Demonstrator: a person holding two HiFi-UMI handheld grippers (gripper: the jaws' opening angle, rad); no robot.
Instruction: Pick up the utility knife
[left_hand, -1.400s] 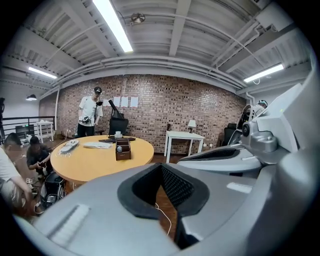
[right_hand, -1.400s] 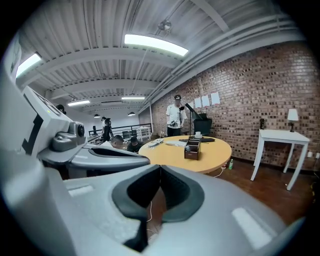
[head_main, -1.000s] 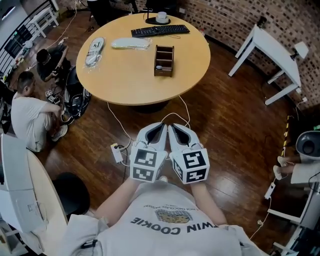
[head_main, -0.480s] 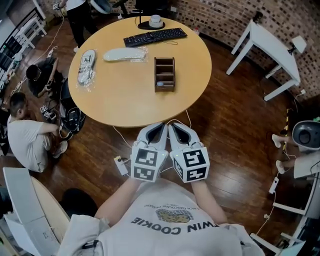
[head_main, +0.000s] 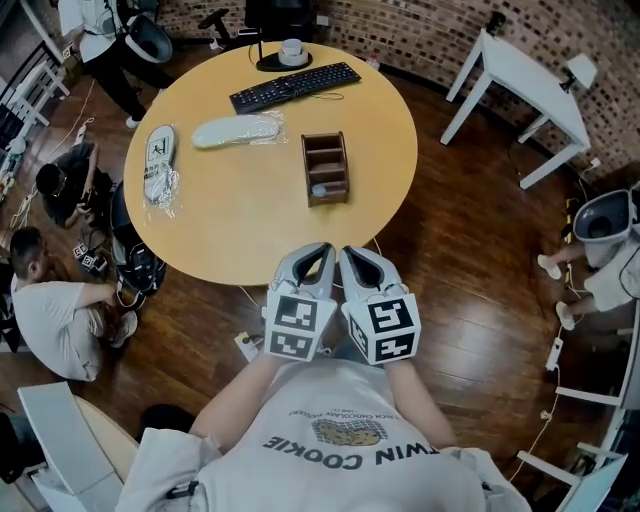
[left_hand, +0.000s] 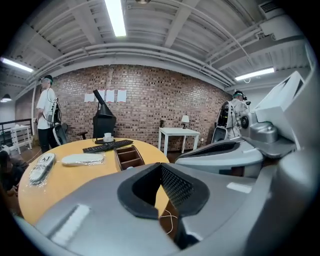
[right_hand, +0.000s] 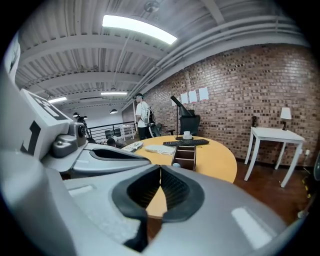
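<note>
View from above my two hand-held tools. My left gripper and right gripper sit side by side, almost touching, over the floor just short of the near edge of the round table. In each gripper view the ribbed pads meet with nothing between them, so both are closed and empty. I cannot pick out the utility knife with certainty. The likeliest candidate is a small pale object lying in the nearest compartment of the wooden organizer, which stands right of the table's middle, well apart from my tips. Beyond it lie a keyboard and, to the left, two plastic-wrapped items. As I judge it, several things could go wrong. If a closed gripper reaches the compartment, it will only shove the object or the organizer. If the jaws open too wide, they may catch on the compartment walls and tip or drag the box. If I grip the object near one end, it could pivot out of the pads, and a bared blade would make that slip hazardous. The grippers could also knock together, being held so close. A white cable on the floor below the table edge is in the way of my feet.
</note>
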